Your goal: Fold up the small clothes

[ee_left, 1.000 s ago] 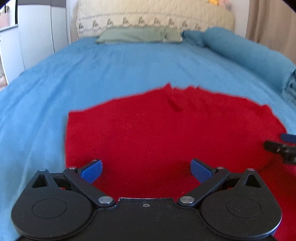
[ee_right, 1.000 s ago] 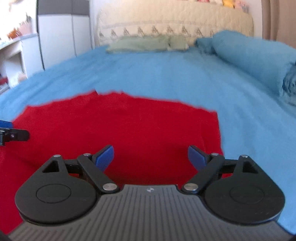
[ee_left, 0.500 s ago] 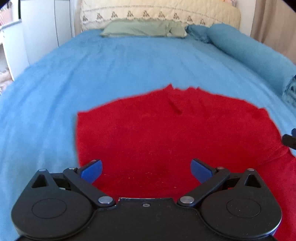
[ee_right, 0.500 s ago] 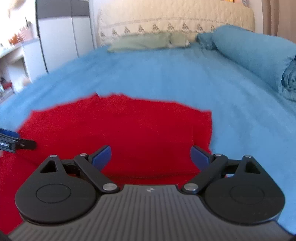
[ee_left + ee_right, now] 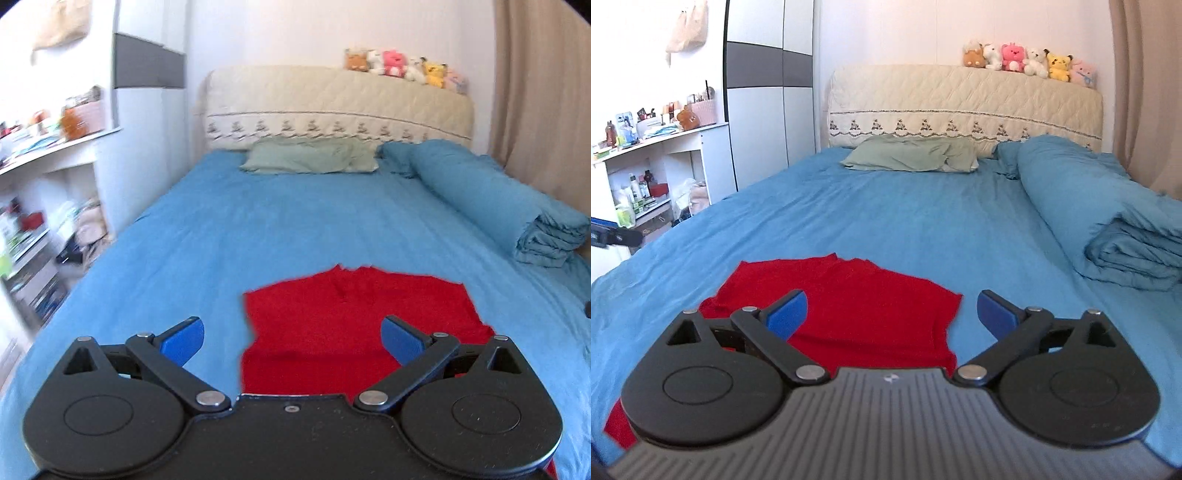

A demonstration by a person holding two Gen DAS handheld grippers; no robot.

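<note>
A small red garment (image 5: 354, 317) lies flat on the blue bedsheet (image 5: 295, 221) near the bed's foot, one layer folded over another. It also shows in the right wrist view (image 5: 860, 306). My left gripper (image 5: 291, 336) is open and empty, held above the garment's near left part. My right gripper (image 5: 892, 312) is open and empty above the garment's near right part. The left gripper's tip (image 5: 613, 236) shows at the right wrist view's left edge.
A green pillow (image 5: 310, 160) lies at the headboard (image 5: 332, 107). A rolled blue duvet (image 5: 498, 199) runs along the right side. White shelves (image 5: 646, 173) and a wardrobe (image 5: 768, 92) stand left of the bed. Plush toys (image 5: 1027, 59) sit on the headboard.
Both grippers have risen and pulled back from the garment, so it looks smaller and more of the room shows. Both stay open.
</note>
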